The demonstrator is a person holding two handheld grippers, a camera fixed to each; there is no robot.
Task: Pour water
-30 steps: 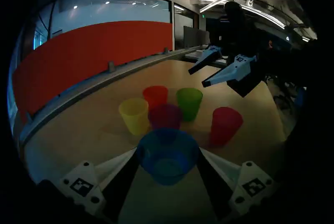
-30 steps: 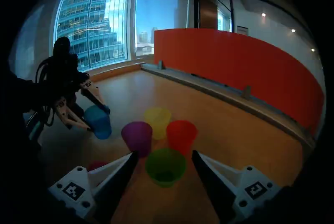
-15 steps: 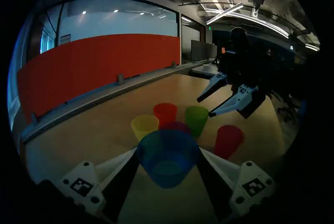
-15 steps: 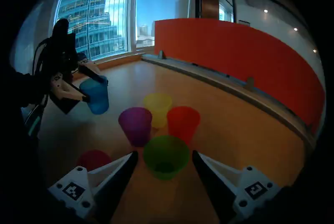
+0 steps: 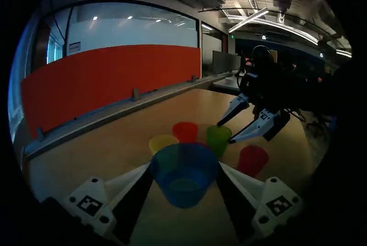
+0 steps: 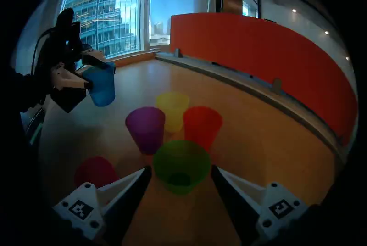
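My left gripper (image 5: 183, 165) is shut on a blue cup (image 5: 184, 175) and holds it up off the wooden table (image 5: 114, 154); the right gripper view shows that left gripper (image 6: 91, 78) and the blue cup (image 6: 102, 85) raised at the left. A green cup (image 6: 181, 165) stands on the table between the fingers of my open right gripper (image 6: 180, 170). The left gripper view shows the right gripper (image 5: 225, 132) flanking the green cup (image 5: 218, 138). Whether the fingers touch it, I cannot tell.
Around the green cup stand a purple cup (image 6: 146, 129), a yellow cup (image 6: 172, 108), an orange-red cup (image 6: 202, 126) and, apart at the left, a red cup (image 6: 95, 171). An orange partition (image 6: 275, 62) runs along the table's far edge.
The left gripper has lifted the blue cup higher above the table. The right gripper has come forward and lower, so the green cup now sits between its fingers.
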